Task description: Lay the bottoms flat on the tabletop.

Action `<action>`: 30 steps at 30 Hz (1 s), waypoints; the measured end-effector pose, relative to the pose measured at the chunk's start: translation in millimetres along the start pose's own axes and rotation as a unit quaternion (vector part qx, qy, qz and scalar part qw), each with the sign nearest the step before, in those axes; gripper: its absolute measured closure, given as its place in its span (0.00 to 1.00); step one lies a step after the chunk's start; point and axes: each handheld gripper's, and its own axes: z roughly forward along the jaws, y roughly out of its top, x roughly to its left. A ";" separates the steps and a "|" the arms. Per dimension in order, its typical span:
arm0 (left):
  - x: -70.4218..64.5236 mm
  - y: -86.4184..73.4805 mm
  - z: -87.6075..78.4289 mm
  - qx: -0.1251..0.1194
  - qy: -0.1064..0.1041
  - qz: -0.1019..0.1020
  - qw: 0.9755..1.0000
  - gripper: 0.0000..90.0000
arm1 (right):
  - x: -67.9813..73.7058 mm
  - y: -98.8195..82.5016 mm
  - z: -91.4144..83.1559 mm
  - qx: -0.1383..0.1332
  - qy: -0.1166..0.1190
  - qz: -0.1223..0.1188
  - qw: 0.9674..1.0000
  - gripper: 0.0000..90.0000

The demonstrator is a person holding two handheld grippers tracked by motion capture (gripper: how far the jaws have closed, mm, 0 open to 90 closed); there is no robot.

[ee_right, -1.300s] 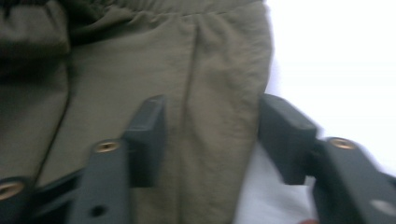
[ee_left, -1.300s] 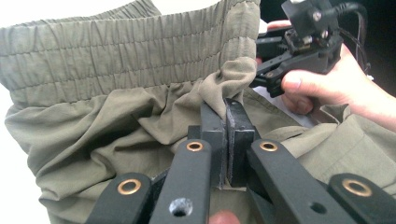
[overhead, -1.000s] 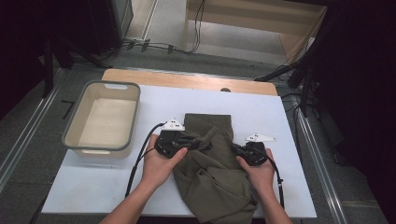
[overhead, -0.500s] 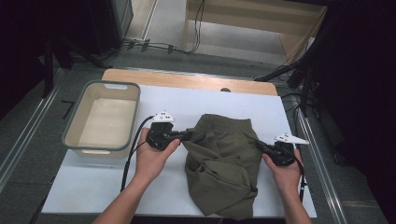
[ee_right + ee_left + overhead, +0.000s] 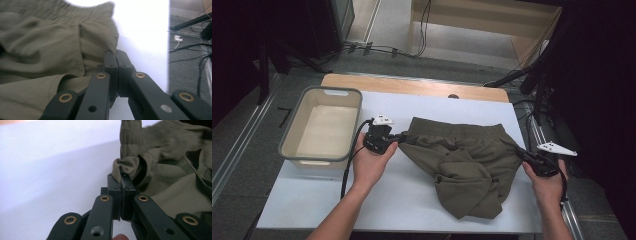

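Stretching across the white desk (image 5: 412, 200), a pair of olive shorts (image 5: 462, 160) lies with its gathered waistband along the far edge and its legs bunched in folds toward the person. The left hand-held gripper (image 5: 399, 138) sits at the waistband's left end, jaws closed flat on a pinch of the cloth; in the left gripper view that corner of fabric (image 5: 127, 166) rises out from between the pressed pads. The right hand-held gripper (image 5: 523, 153) holds the shorts' right end, just inside the desk's right edge, its jaws likewise closed. In the right gripper view the cloth (image 5: 97, 45) runs up against the shut jaw tips (image 5: 116, 53), and it appears to be nipped there, though the actual bite is hidden behind the jaws. Between the two grippers the waistband is drawn nearly straight. Left of the shorts, beyond the left hand (image 5: 372, 162), a grey plastic tub (image 5: 294, 150) stands on the desk, well apart from the cloth.
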 end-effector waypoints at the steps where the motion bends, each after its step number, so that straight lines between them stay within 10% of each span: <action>1: 2.5 -0.4 2.1 0.002 0.006 -0.004 1.000 0.97 | -3.5 -0.4 0.4 0.001 -0.005 0.001 1.000 0.97; 9: 10.3 -4.5 19.5 0.051 0.063 -0.002 0.997 0.95 | -11.5 -6.7 9.3 0.008 0.001 0.005 1.000 0.96; 14: 4.4 7.3 10.6 -0.001 0.078 0.026 0.997 0.44 | -14.5 2.3 3.1 -0.028 0.033 0.026 0.999 0.57; 17: 3.4 18.6 11.9 -0.006 0.068 0.030 0.997 0.30 | -14.7 11.7 2.7 -0.035 0.040 0.023 0.998 0.45; 30: 24.8 18.3 66.8 0.051 0.054 0.000 0.997 0.29 | -8.7 48.1 46.1 0.015 0.048 0.026 0.998 0.44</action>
